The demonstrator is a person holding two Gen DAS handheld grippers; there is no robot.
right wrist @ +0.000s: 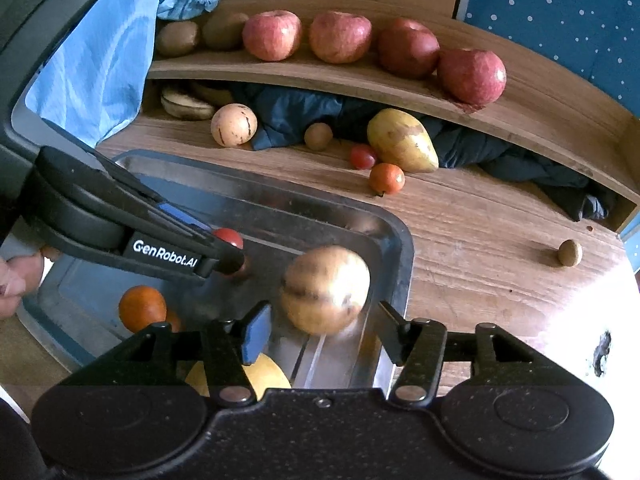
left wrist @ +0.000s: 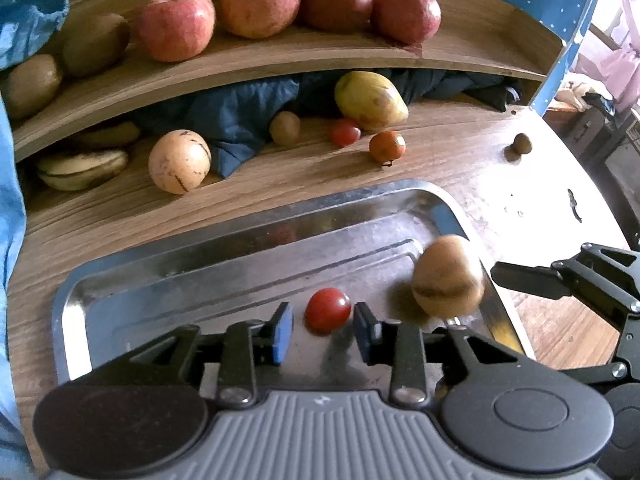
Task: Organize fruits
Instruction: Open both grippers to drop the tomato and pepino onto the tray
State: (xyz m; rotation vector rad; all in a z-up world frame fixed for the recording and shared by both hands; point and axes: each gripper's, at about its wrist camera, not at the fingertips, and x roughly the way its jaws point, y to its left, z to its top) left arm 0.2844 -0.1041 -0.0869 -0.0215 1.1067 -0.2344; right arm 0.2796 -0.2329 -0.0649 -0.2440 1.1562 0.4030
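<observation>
A steel tray point(left wrist: 424, 190) lies on the wooden table. My left gripper point(left wrist: 324, 330) is open low over the tray, and a red cherry tomato point(left wrist: 328, 310) sits on the tray floor between its fingertips with a gap on each side. A round tan fruit point(left wrist: 448, 276), blurred, is at the tray's right end. In the right wrist view this tan fruit point(right wrist: 324, 290) sits between the spread fingers of my right gripper point(right wrist: 324, 332), which is open, neither pad touching it. The left gripper point(right wrist: 224, 247) and tomato point(right wrist: 228, 237) show there too.
An orange point(right wrist: 142, 308) and a yellow fruit point(right wrist: 240, 376) lie in the tray. Several apples point(left wrist: 176, 24) and kiwis point(left wrist: 96, 42) line the shelf. On the table are a mango point(left wrist: 370, 100), pale round fruit point(left wrist: 180, 160), tomato point(left wrist: 345, 134), small orange point(left wrist: 386, 146) and dark cloth point(left wrist: 240, 120).
</observation>
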